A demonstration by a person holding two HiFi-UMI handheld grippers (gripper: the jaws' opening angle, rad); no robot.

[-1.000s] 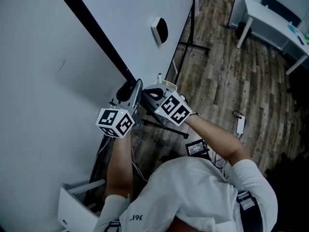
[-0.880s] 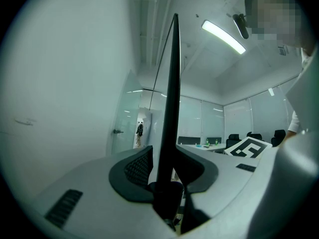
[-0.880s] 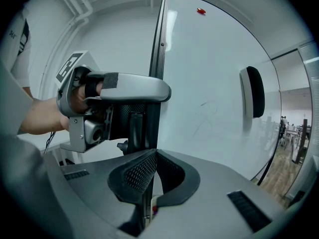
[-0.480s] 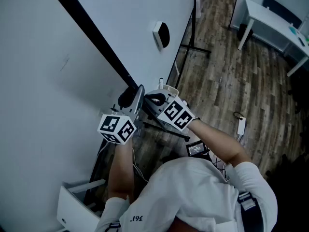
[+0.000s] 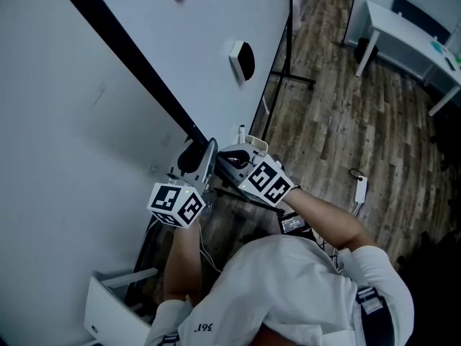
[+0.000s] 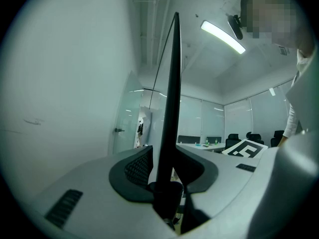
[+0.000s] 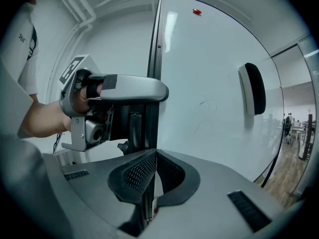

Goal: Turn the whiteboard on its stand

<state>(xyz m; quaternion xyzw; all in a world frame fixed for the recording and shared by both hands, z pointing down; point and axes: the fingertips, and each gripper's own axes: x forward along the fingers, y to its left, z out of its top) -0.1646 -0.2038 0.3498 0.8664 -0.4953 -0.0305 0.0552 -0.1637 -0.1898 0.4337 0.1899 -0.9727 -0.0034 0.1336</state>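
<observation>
The whiteboard (image 5: 209, 42) is sitting edge-on in both claws, and it is probably swinging freely on its stand (image 5: 289, 42), so the likeliest failure is the pads skidding off the thin black frame edge (image 7: 152, 59), since both grips are crowding one short stretch. The left gripper (image 6: 167, 185) and the right gripper (image 7: 149, 183) are each clamping that edge, the left just ahead of the right. The board's long axis is running straight away from the jaws, its face lying right of the right claw. Tilting may be loosening the eraser (image 7: 251, 88) and red magnet (image 7: 197, 12) there.
</observation>
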